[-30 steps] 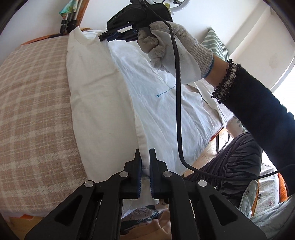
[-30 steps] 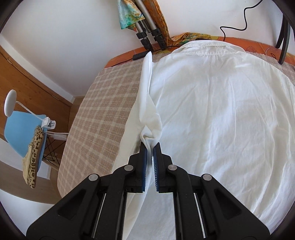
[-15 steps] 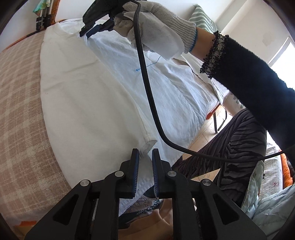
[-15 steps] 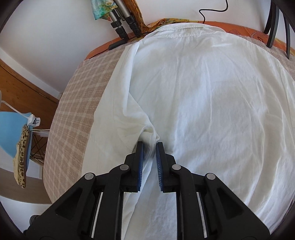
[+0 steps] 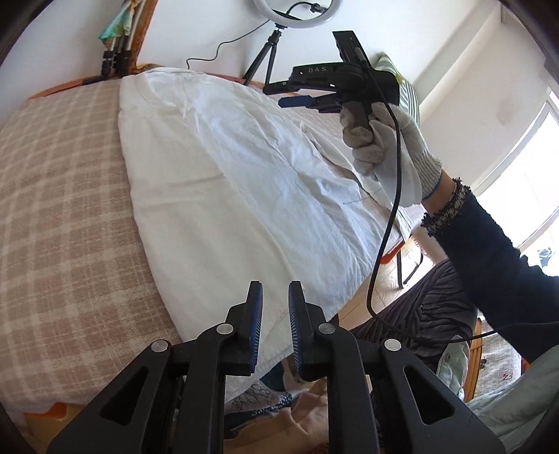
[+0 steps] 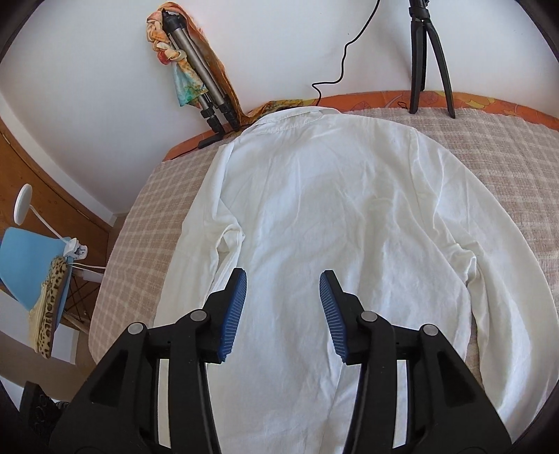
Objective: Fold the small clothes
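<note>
A white long-sleeved shirt [image 6: 342, 216] lies back-up on the beige checked table cover [image 6: 146, 223], collar at the far edge. Its left sleeve is folded in along the left side. My right gripper [image 6: 283, 279] is open and empty, raised above the shirt's middle. In the left wrist view the shirt [image 5: 216, 181] stretches away across the cover [image 5: 63, 195]. My left gripper [image 5: 275, 297] is open a little and empty, over the shirt's near hem. The right gripper [image 5: 307, 96] shows there in a gloved hand, above the shirt's far right.
A folded tripod with a colourful cloth [image 6: 195, 80] leans on the wall behind the collar. A black tripod [image 6: 429, 59] with a ring light [image 5: 297, 14] stands at the table's back edge. A blue chair [image 6: 28, 258] stands left of the table. The person's legs [image 5: 419, 307] are right.
Both grippers let go of the left sleeve after folding it in. The right gripper opened wide and rose. The left gripper opened a little and drew back to the hem.
</note>
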Demonstrator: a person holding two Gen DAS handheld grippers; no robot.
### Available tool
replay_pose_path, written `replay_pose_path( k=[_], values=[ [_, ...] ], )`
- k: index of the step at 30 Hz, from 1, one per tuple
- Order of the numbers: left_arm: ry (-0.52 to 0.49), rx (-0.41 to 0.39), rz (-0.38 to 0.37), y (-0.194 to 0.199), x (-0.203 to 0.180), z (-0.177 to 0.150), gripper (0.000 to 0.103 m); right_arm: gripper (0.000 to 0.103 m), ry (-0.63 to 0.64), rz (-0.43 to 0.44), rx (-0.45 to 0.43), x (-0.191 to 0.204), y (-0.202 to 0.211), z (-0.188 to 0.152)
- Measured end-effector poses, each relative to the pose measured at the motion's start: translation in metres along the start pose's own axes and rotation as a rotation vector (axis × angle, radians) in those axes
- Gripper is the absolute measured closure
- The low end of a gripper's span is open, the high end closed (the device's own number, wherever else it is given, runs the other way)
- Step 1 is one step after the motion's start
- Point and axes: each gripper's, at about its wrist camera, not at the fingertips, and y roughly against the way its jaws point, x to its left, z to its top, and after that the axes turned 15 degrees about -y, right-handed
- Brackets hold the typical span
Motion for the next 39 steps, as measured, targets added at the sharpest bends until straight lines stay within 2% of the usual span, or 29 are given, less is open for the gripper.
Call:
replay_pose_path(
  k=[4, 6, 8, 14, 20, 26, 32, 37, 39],
  values=[
    [0.002, -0.035, 0.033, -0.001, 0.001, 0.019, 0.086, 0.052, -0.031, -0.013, -0.066, -0.03, 0.037, -0.008],
    [-0.007, -0.038, 0.024, -0.004, 0.001, 0.026, 0.074, 0.049, -0.045, -0.035, -0.106, -0.046, 0.056, -0.013],
    [-0.018, -0.037, 0.028, -0.011, -0.002, 0.036, 0.069, 0.046, -0.062, -0.063, -0.146, -0.065, 0.074, -0.017],
    [-0.074, -0.024, 0.012, -0.044, -0.02, 0.068, 0.069, 0.043, -0.168, -0.145, -0.237, -0.136, 0.128, -0.027],
    [-0.096, 0.013, -0.034, -0.078, -0.035, 0.088, 0.066, 0.043, -0.26, -0.202, -0.236, -0.198, 0.16, -0.038],
    [-0.105, 0.055, -0.047, -0.105, -0.038, 0.093, 0.066, 0.043, -0.326, -0.237, -0.201, -0.249, 0.179, -0.06],
    [-0.074, 0.094, -0.086, -0.126, -0.039, 0.097, 0.066, 0.043, -0.37, -0.255, -0.162, -0.281, 0.182, -0.086],
    [-0.07, 0.115, -0.087, -0.138, -0.042, 0.1, 0.066, 0.043, -0.369, -0.317, -0.108, -0.297, 0.168, -0.103],
    [-0.067, 0.117, -0.089, -0.14, -0.043, 0.1, 0.066, 0.043, -0.35, -0.333, -0.115, -0.297, 0.167, -0.108]
  ],
)
